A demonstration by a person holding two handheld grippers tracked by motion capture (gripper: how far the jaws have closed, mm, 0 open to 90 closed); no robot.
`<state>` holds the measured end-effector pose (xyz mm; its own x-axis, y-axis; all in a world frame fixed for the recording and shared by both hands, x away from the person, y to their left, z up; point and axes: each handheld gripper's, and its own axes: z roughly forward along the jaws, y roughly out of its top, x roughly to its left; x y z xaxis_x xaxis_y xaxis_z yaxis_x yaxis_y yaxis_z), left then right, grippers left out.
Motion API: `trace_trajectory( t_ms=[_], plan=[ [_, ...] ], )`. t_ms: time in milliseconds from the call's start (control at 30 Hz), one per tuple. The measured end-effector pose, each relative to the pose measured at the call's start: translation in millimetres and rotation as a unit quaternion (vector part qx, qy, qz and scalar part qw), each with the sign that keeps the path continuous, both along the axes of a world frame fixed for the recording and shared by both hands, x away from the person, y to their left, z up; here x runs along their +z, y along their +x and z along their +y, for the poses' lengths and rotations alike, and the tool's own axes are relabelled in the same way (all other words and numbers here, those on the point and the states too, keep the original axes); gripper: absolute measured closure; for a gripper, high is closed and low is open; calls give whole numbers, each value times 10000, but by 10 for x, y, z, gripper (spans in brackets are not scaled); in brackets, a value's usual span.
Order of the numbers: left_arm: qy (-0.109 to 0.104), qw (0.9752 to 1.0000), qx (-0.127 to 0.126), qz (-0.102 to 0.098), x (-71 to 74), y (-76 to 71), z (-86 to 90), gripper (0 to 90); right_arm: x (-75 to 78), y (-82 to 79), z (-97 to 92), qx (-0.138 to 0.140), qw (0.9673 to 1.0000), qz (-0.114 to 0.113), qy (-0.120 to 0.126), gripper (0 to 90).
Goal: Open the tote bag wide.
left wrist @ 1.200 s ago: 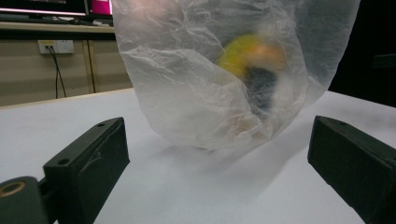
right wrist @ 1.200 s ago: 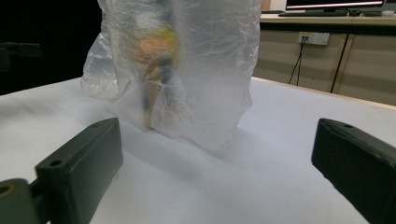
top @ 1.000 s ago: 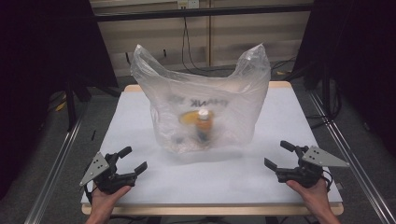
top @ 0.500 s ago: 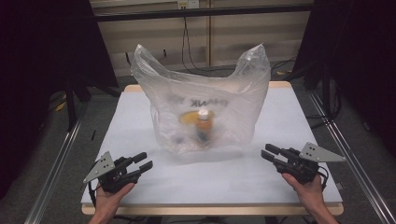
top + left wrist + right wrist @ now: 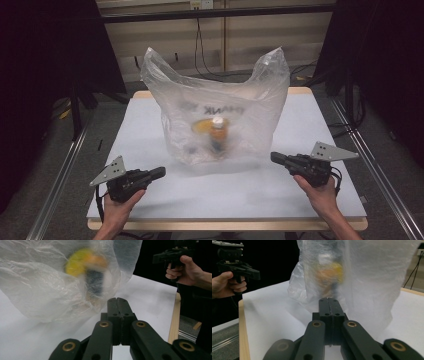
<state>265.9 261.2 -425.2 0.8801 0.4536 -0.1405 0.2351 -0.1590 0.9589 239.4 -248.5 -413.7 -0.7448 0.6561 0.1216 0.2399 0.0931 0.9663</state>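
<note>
A translucent plastic bag point(image 5: 220, 107) stands upright in the middle of the white table point(image 5: 300, 135), its two handles sticking up. Inside it I make out a blurred orange bottle with a white cap point(image 5: 217, 131) and something yellow point(image 5: 202, 126). My left gripper point(image 5: 159, 173) rests near the front left of the table, shut and empty, pointing at the bag point(image 5: 50, 282). My right gripper point(image 5: 275, 158) sits at the front right, also shut on nothing, aimed at the bag point(image 5: 367, 277). Both stay a short way clear of the plastic.
The table's wooden edge point(image 5: 225, 225) runs along the front. Metal rails point(image 5: 60, 175) flank the table on both sides. Dark curtains and cables point(image 5: 200, 45) lie behind the bag. In the left gripper view the other hand point(image 5: 185, 270) holds its gripper at upper right.
Both grippers went from open to shut. Each also turned inward, and they now point at the bag. The bag has not moved.
</note>
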Motion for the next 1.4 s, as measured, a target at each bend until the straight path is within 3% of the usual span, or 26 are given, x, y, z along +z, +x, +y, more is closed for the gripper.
trace_trajectory(
  t_ms=[67,267,367,500,533,600,733,967,1200,1400],
  plan=[
    [-168,9998,64,30,50,29,1,900,55,49,54,70,10000,39,58,900],
    [-195,9995,242,1,168,123,-3,900,149,150,159,139,9998,70,143,900],
    [-182,9998,109,25,248,184,-76,900,212,209,208,224,9995,154,136,900],
    [-131,9999,-19,-14,313,221,-160,900,316,241,242,243,9996,89,150,900],
    [0,9999,-6,-116,341,231,-186,900,380,256,259,258,9995,19,165,900],
    [13,9998,-103,-158,389,269,-252,900,419,272,267,259,9995,-37,156,900],
    [-7,9995,-195,-228,474,341,-353,900,599,346,305,200,9996,-129,163,900],
    [93,9992,-261,-273,551,472,-451,900,714,406,323,63,9996,-216,187,900],
    [72,9992,-294,-279,617,571,-573,900,838,469,380,144,9992,-300,235,900],
    [-42,9987,-313,-410,765,692,-697,900,1083,545,493,250,9989,-388,113,900]
  ],
)
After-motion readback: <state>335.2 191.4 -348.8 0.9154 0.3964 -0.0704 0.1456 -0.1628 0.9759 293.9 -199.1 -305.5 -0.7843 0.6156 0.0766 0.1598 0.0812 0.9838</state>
